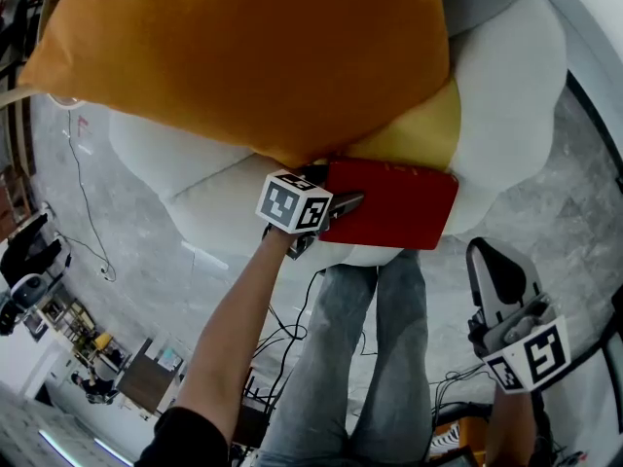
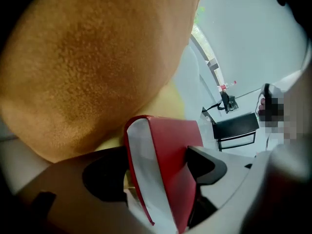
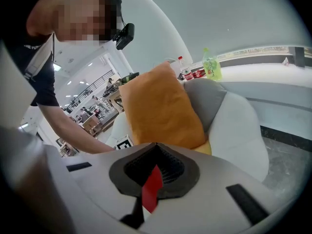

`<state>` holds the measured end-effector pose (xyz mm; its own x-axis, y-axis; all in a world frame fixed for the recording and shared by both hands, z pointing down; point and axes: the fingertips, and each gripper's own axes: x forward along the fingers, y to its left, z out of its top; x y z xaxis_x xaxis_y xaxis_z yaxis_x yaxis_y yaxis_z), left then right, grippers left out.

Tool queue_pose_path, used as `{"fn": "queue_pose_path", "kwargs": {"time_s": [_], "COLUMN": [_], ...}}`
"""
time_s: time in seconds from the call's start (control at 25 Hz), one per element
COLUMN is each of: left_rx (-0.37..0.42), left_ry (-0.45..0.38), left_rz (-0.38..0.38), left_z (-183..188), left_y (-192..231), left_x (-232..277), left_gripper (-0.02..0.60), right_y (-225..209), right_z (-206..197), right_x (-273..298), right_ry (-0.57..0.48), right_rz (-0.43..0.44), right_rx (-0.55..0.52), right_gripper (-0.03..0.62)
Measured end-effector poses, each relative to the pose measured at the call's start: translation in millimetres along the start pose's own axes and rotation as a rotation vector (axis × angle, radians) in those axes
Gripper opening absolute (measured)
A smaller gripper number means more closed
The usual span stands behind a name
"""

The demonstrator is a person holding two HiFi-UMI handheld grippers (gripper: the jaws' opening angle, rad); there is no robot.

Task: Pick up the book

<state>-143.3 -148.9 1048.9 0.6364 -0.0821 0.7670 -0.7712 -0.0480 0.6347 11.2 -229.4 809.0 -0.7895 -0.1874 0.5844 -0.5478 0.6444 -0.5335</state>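
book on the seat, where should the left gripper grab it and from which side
Grip the book at its near left corner, one jaw on the red cover and one beneath, coming in from the seat's front. It lies flat with its far edge against the orange pillow, so that corner looks the most exposed. The left gripper straddles it there, open.

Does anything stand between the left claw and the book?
Nothing visible does: the book sits between the jaws of the left claw. The pillow lies just beyond it.
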Motion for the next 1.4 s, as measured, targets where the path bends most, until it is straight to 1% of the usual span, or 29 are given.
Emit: {"fn": "queue_pose_path", "kwargs": {"time_s": [0.16,0.4,0.64,0.76,0.88,1.0,1.08,1.16,1.2,1.24,1.28,1.32,1.36,1.4], "left_rx": [0.001,0.045,0.171,0.245,0.279,0.331,0.347,0.361,0.362,0.352,0.332,0.314,0.307,0.312], "left_ry": [-0.018,-0.026,-0.068,-0.069,-0.063,-0.045,-0.064,-0.088,-0.100,-0.112,-0.126,-0.132,-0.127,-0.110], "left_rz": [-0.014,-0.027,-0.035,-0.018,-0.044,-0.064,-0.067,-0.049,-0.035,-0.025,-0.021,-0.021,-0.020,-0.015], "left_z": [0.2,7.5,33.6,38.6,43.4,38.7,35.9,33.5,33.1,33.9,35.4,36.2,35.0,31.4], "left_y": [-16.1,-55.5,-114.9,-139.7,-161.5,-181.9,-192.8,-200.0,-202.1,-203.6,-205.0,-206.7,-208.7,-211.1], "left_x": [-18.5,-48.3,-59.7,-51.3,-49.7,-51.8,-50.2,-48.0,-46.8,-45.5,-44.0,-41.7,-38.1,-33.1], "left_gripper": [0.337,0.282,0.259,0.259,0.259,0.259,0.259,0.261,0.272,0.286,0.323,0.341,0.342,0.358], "right_y": [3.2,19.7,30.2,26.4,21.2,17.0,13.1,12.5,13.1,13.4,13.2,12.5,11.7,11.0], "right_z": [13.2,39.1,60.5,57.4,56.5,56.3,55.1,55.7,56.6,57.5,57.8,57.6,57.0,56.2], "right_x": [-8.9,-22.3,-39.6,-51.8,-65.0,-75.6,-81.1,-86.1,-88.2,-90.1,-91.8,-93.6,-95.7,-98.1], "right_ry": [-0.020,-0.055,-0.090,-0.100,-0.107,-0.117,-0.125,-0.137,-0.142,-0.145,-0.147,-0.148,-0.149,-0.149], "right_rz": [0.000,0.011,0.003,-0.007,-0.025,-0.036,-0.042,-0.044,-0.044,-0.045,-0.045,-0.046,-0.047,-0.048], "right_rx": [0.000,-0.015,-0.034,-0.026,-0.018,-0.013,-0.011,-0.007,-0.008,-0.012,-0.016,-0.021,-0.023,-0.023], "right_gripper": [0.012,0.012,0.012,0.012,0.012,0.012,0.012,0.012,0.012,0.012,0.012,0.012,0.012,0.012]}}
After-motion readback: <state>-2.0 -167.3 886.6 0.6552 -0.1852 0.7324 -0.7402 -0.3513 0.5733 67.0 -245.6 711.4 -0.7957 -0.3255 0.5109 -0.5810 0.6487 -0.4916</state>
